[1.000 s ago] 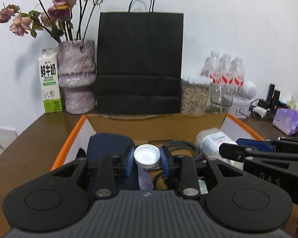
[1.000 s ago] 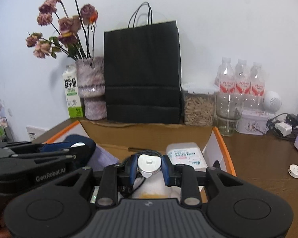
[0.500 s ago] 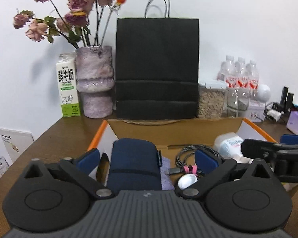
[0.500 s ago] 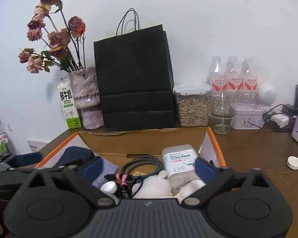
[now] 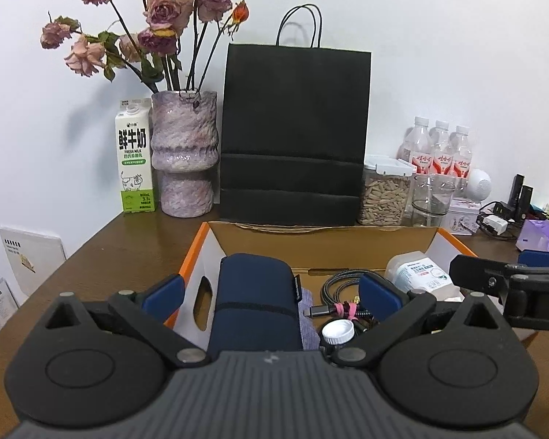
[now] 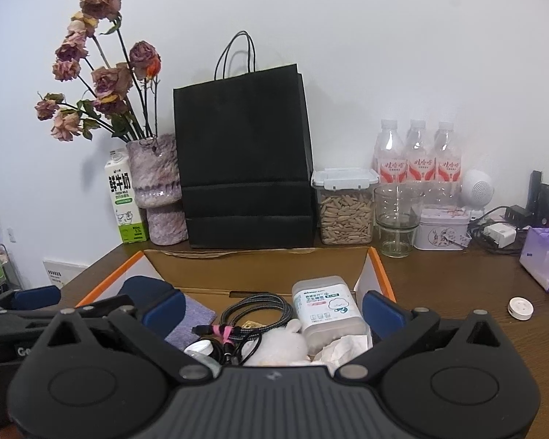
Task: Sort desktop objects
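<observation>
An orange-rimmed cardboard box [image 5: 195, 252] [image 6: 378, 270] sits in front of both grippers. Inside lie a navy pouch [image 5: 254, 300] [image 6: 142, 287], a coiled black cable [image 5: 342, 285] [image 6: 254, 309], a labelled swab container [image 5: 419, 274] [image 6: 327, 307], a white-capped small bottle [image 5: 337, 331] [image 6: 198, 348] and a white fluffy item [image 6: 282, 344]. My left gripper [image 5: 271, 294] hangs open over the pouch, holding nothing. My right gripper [image 6: 272, 310] is open above the cable and container, also holding nothing. Each gripper shows at the edge of the other's view, the left [image 6: 36, 303] and the right [image 5: 512, 285].
Behind the box stand a black paper bag [image 5: 292, 139], a vase of dried roses [image 5: 185, 153], a milk carton [image 5: 135, 161], a seed jar [image 6: 346, 208], water bottles [image 6: 417, 157] and a glass [image 6: 397, 219]. A white disc [image 6: 520, 307] and purple pack [image 6: 545, 256] lie right.
Both grippers went from shut on small white-capped items to wide open. The items now lie in the box, and both grippers have drawn back and risen a little.
</observation>
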Action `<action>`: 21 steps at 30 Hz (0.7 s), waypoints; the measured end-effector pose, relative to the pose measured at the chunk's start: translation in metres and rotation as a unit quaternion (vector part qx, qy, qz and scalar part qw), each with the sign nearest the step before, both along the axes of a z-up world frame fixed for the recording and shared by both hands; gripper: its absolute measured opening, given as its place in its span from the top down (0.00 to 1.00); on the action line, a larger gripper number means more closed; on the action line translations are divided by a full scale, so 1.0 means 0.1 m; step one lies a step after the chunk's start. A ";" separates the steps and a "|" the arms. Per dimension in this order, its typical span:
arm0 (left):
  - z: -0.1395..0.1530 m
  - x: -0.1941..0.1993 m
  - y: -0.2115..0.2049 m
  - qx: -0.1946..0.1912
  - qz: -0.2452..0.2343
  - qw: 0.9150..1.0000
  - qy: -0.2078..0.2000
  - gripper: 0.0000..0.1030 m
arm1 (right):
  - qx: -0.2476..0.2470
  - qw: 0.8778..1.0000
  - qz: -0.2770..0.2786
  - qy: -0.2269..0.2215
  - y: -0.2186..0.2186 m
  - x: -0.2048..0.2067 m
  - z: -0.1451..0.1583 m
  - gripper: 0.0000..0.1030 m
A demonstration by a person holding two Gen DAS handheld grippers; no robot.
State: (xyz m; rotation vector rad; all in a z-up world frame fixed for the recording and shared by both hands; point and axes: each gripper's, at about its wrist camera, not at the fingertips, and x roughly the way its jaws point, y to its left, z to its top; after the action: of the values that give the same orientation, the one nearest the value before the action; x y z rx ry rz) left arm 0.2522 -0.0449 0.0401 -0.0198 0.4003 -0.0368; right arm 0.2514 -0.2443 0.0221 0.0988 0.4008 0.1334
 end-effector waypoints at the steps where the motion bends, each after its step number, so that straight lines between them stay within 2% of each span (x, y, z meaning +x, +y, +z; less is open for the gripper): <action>1: 0.01 -0.03 0.01 0.000 -0.001 1.000 -0.002 0.00 | 0.000 1.000 0.001 0.000 0.01 -0.03 0.01 0.00; 10: 0.13 -0.45 0.09 0.000 -0.004 1.000 -0.014 0.00 | -0.009 1.000 0.009 -0.009 0.11 -0.43 0.13 0.00; 21: 0.08 -1.02 0.18 0.004 -0.016 1.000 0.000 0.00 | -0.023 0.999 0.023 0.005 0.19 -1.08 0.07 0.00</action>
State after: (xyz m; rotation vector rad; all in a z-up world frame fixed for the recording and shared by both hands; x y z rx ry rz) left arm 0.1505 -0.0270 0.0478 -0.0049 0.4016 -0.0675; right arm 0.1433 -0.2256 0.0288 0.0447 0.4159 0.1684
